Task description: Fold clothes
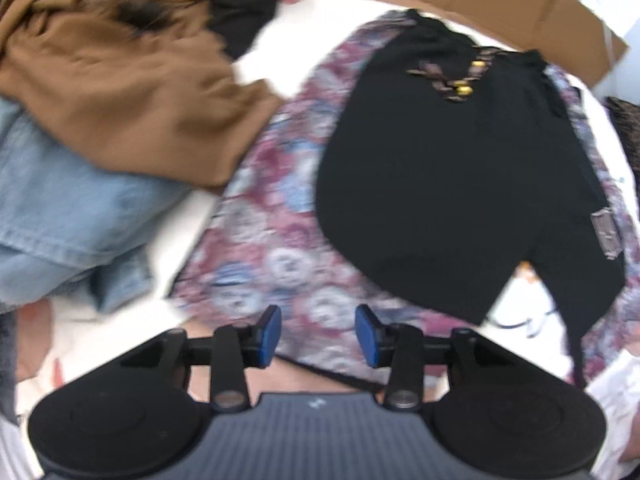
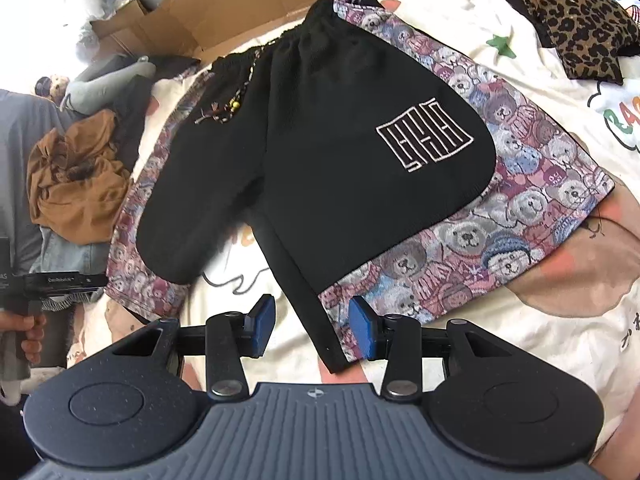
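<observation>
Nearest in the right wrist view: right gripper (image 2: 311, 326), blue pads apart, nothing between them, poised just over the near hem of the shorts (image 2: 320, 152). Right there, a black-edged hem corner of the right-hand leg, directly ahead of the pads and slightly toward the right one, near enough that touching or just clear cannot be told. Nearest in the left wrist view: left gripper (image 1: 318, 334), likewise spread and empty, hanging above the near hem of the other leg, bear-print cloth right under and beyond its pads; picture blurred there, so contact not settled. Farther on: shorts (image 1: 440, 184) spread flat on the bed (image 2: 520, 320), both legs side by side with a bare wedge of printed sheet between them, black panel up, bear-print panels along the outer sides. Long axis from near hems to far waistband, running straight away from both grippers, tilting a little leftward in the right view. Each gripper at its own leg's hem, neither clearly nearer. Laid out unfolded as seen; fits either a garment freshly spread or one being smoothed before a fold. Farthest: drawstring with beads at the waistband, then cardboard (image 2: 240, 0); off to the far left a brown garment (image 1: 120, 80) over denim (image 1: 60, 220); far right a leopard-print piece (image 2: 576, 20).
</observation>
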`<state>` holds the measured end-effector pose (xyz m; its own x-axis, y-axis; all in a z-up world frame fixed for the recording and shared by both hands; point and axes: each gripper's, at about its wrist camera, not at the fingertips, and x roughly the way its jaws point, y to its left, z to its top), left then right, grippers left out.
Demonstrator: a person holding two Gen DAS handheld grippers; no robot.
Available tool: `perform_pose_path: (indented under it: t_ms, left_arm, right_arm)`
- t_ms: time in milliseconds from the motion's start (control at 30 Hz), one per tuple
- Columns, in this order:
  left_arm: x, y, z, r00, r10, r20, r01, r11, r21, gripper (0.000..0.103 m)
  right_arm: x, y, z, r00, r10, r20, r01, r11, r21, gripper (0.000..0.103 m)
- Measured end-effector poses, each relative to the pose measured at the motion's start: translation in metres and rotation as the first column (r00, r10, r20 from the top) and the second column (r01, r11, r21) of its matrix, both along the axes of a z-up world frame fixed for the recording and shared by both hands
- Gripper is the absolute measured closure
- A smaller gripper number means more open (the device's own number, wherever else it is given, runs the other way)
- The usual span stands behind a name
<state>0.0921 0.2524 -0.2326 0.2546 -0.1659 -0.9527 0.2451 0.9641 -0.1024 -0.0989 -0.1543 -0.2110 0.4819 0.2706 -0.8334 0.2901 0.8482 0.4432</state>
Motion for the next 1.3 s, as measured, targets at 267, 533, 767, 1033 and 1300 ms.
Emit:
perform_pose_path:
  t_ms: [267,533,767,1033,1300]
  left_arm:
    - [-0.027,-0.063,-0.032,0.987,-0.152,-0.044,0.150,0.987,-0.058,0.041]
    - [-0.033,-0.091,-0.072,0.982,-0.186,-0.026,0.187,0.981,0.049,0.031]
    - [-0.038,-0.093,-0.078,0.975,-0.220,0.007,0.219,0.972,0.087,0.030]
    - [-0.044,-0.079,-0.076,0.937,-0.346,0.045,0.341,0.936,0.088,0.061]
    - [-0.004,-0.051,-0.049,0.950,-0.307,0.062,0.312,0.945,-0.102,0.100]
  right_arm:
    - [0.010,0.011,-0.010,1.000,0.015,-0.007,-0.015,1.000,0.017,0.055]
    - [0.011,0.008,-0.019,1.000,-0.015,-0.016,0.016,1.000,0.026,0.055]
    - [0.016,0.016,-0.030,1.000,-0.005,-0.013,0.006,0.998,0.059,0.055]
    - [0.031,0.041,-0.054,0.999,0.032,0.004,-0.032,0.987,0.159,0.055]
    - [0.050,0.072,-0.071,0.997,0.083,0.003,-0.082,0.974,0.210,0.055]
